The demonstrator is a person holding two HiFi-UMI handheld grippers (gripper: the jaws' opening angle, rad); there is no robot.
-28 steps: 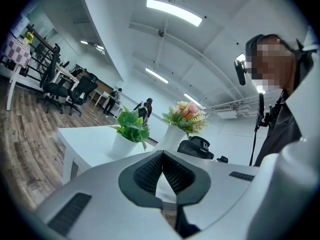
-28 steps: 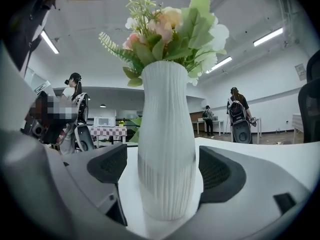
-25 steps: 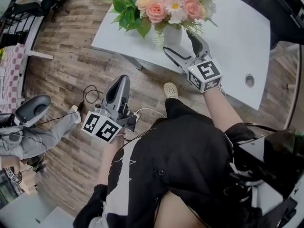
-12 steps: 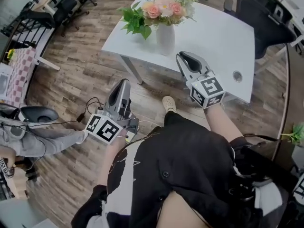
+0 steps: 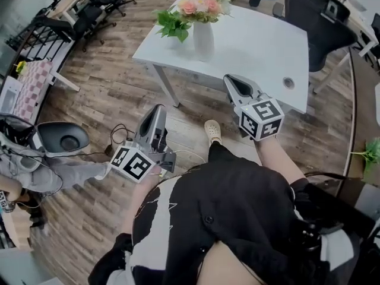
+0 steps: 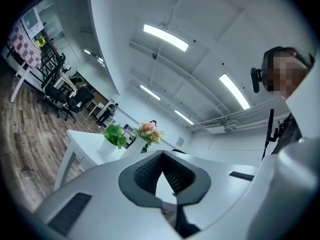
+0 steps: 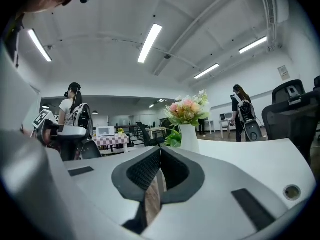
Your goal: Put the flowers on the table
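Note:
A bunch of pink and cream flowers (image 5: pixel 205 5) stands in a white vase (image 5: pixel 203 40) on the white table (image 5: pixel 261 40), upright, beside a small green pot plant (image 5: pixel 172 25). My right gripper (image 5: pixel 233 81) hangs over the table's near edge, well short of the vase. Its jaws have just closed, and they are shut with nothing between them. My left gripper (image 5: pixel 157 109) is over the wooden floor in front of the table, shut and empty. The right gripper view shows the flowers (image 7: pixel 189 108) beyond the closed tips (image 7: pixel 160 149). In the left gripper view, the flowers (image 6: pixel 150 130) are far off.
A black office chair (image 5: pixel 317 22) stands behind the table at the right. Left of me sit a dark round chair (image 5: pixel 62 138), cables on the floor (image 5: pixel 119 132) and a seated person (image 5: pixel 35 177). Two people (image 7: pixel 74 109) (image 7: pixel 242 111) stand in the background.
Both grippers have drawn back from the table towards me. The right gripper's jaws, open next to the vase a second ago, are shut. The vase has stayed on the table.

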